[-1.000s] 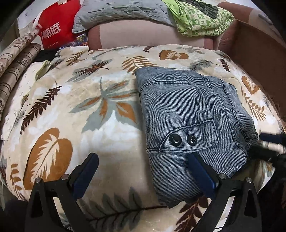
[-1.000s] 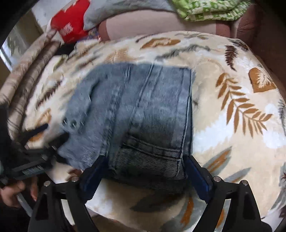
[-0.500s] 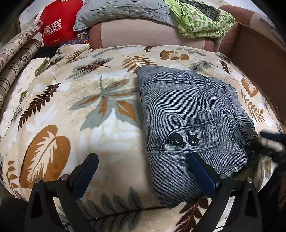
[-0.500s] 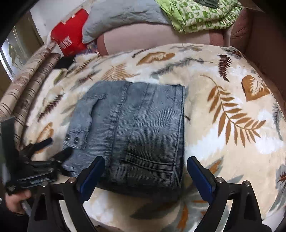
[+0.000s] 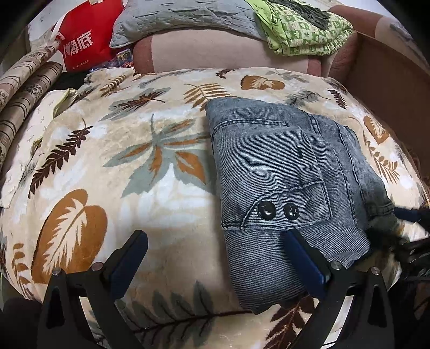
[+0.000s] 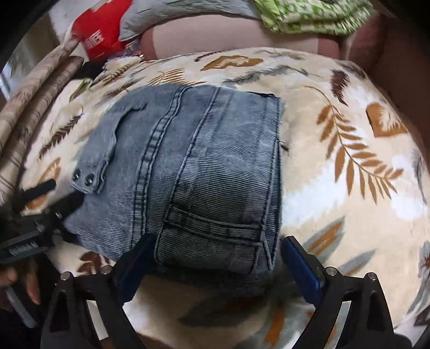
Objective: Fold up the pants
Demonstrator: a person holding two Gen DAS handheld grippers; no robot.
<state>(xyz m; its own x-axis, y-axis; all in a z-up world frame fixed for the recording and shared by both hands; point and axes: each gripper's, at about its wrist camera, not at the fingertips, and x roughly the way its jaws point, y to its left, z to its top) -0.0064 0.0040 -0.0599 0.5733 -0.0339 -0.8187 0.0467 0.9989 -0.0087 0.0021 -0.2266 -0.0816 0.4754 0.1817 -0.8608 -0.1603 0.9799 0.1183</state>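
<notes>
Grey-blue corduroy pants lie folded into a compact rectangle on a leaf-patterned blanket; they also fill the middle of the right wrist view. Two black snaps show on a pocket flap. My left gripper is open and empty at the near left corner of the pants, its right finger over the fabric. My right gripper is open, its jaws either side of the near folded edge, gripping nothing. Each gripper shows in the other's view: right one, left one.
A pink sofa back stands behind the blanket, with a grey quilted pillow, a green patterned cloth and a red bag on it. Striped rolled fabric lies at far left. A brown wall rises at right.
The right gripper has pulled back and then come in close again to the near edge of the pants. The left gripper and the pants have hardly moved.
</notes>
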